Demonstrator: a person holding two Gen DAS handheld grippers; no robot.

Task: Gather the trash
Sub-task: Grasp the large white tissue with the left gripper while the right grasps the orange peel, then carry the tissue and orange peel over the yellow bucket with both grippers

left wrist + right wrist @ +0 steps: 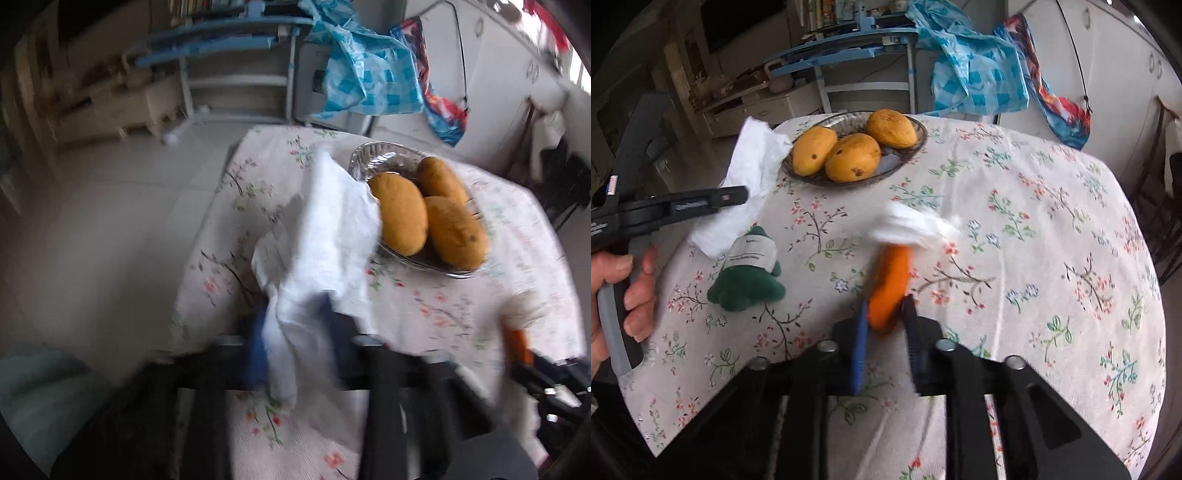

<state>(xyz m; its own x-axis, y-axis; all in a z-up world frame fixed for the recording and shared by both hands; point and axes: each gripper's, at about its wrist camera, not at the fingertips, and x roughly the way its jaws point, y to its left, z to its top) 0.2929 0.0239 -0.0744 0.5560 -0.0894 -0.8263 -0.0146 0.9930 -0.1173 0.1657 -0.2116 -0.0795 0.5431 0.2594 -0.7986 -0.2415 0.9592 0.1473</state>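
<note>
Trash here means paper: the left gripper (295, 325) is clamped on a white tissue (332, 236) at nine o'clock of the mango bowl (916, 147), while the right gripper (884, 325) pinches an orange piece (890, 284) tipped with crumpled tissue (both probably held for binning).

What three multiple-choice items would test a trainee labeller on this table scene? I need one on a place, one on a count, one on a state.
1. Where does the green plush toy lie?
A. In the glass dish
B. On the floral tablecloth
C. On the floor

2. How many yellow mangoes are in the oval glass dish?
A. Two
B. Three
C. Four

3. What is the left gripper doing?
A. Clamping the white crumpled paper towel
B. Standing open
C. Clamping a mango

Key: B, the toy rests on the cloth; B, three are visible; A, the paper runs between the closed fingers.
</note>
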